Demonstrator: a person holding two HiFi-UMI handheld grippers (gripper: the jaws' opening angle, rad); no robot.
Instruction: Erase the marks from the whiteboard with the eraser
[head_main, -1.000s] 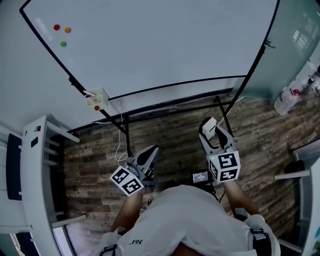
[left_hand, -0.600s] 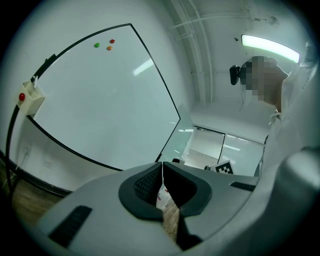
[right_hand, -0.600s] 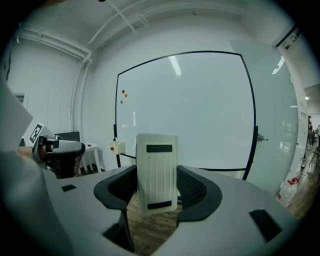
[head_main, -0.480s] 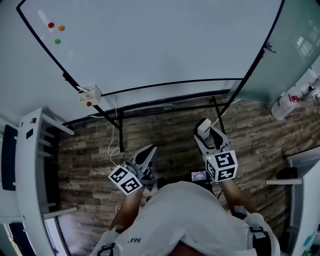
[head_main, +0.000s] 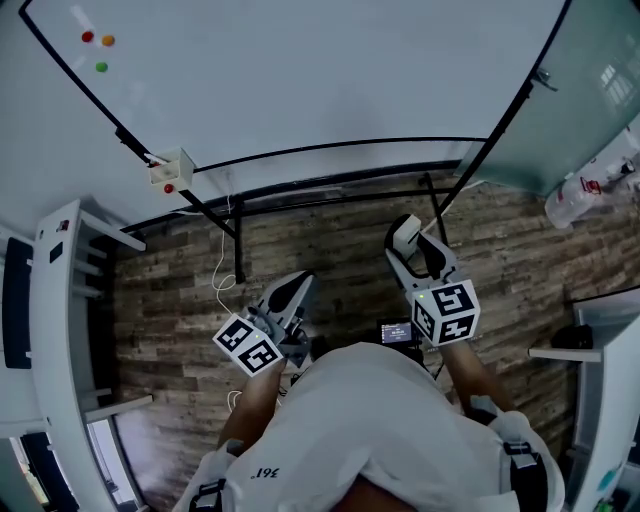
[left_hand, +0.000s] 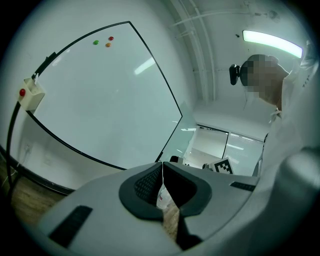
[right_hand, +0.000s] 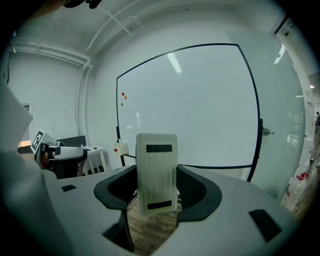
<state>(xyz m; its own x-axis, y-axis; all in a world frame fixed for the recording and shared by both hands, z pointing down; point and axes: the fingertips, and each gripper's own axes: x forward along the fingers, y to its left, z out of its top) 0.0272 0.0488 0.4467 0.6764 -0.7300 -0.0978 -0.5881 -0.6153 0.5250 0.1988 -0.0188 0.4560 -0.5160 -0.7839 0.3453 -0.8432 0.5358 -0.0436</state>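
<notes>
The whiteboard (head_main: 320, 70) stands on a black frame ahead of me; its surface (right_hand: 200, 110) shows no marks, only three small magnets (head_main: 95, 45) near its upper left corner. My right gripper (head_main: 408, 240) is held low over the wooden floor, shut on the white eraser (right_hand: 157, 170), which stands upright between the jaws, well short of the board. My left gripper (head_main: 288, 292) hangs beside it, shut with nothing in it; the closed pads (left_hand: 150, 182) meet in a thin line. A small white box (head_main: 170, 170) with a red button sits on the board's lower left frame.
A white shelf unit (head_main: 60, 330) stands at the left. A glass wall (head_main: 600, 80), a plastic bottle (head_main: 575, 200) and a white table edge (head_main: 590, 350) are at the right. A cable (head_main: 222, 270) lies on the floor by the frame's leg (head_main: 238, 255).
The whiteboard and its box have slid up and to the left in the head view. Both grippers keep nearly the same pose, the right still holding the eraser.
</notes>
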